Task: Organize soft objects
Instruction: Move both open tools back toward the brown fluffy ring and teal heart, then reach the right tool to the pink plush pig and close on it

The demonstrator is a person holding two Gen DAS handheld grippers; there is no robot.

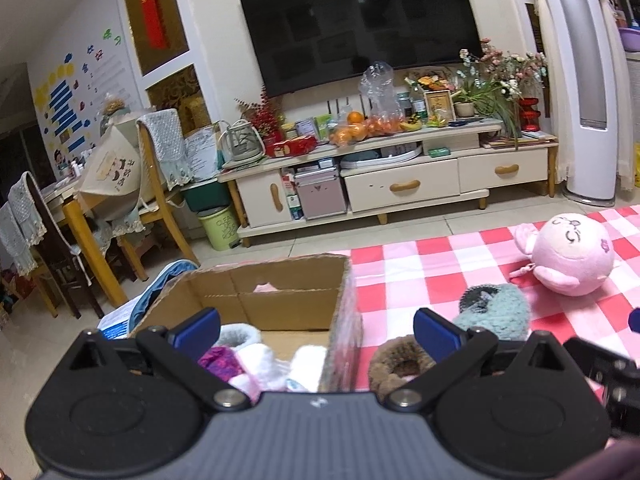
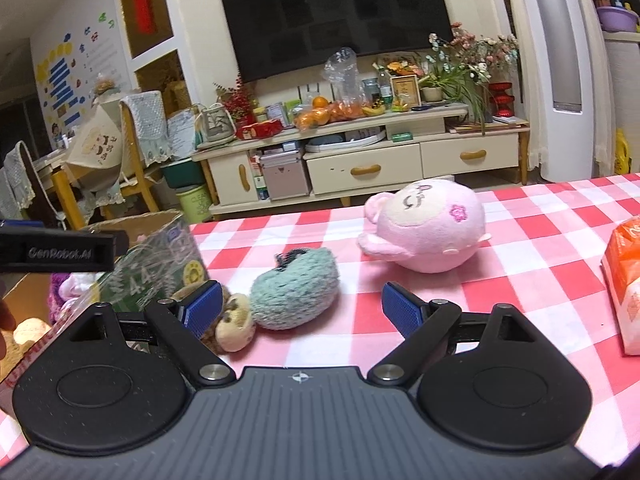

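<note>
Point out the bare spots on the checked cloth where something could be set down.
Bare cloth lies between the pink plush and the orange packet, and in front of the right tongs, right of the teal slipper. It is crowded by the cardboard box, where the teal and brown slipper sit together. The box floor is partly bare.

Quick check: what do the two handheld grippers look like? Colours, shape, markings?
The two match. The left gripper and right gripper each have a grey ribbed centre body, black rounded side housings with round caps, black linkage arms on silver pivot bolts, and blue textured finger pads. A small white emblem marks each body; the right view shows "GenRobot.AI" on the left gripper's black side.
</note>
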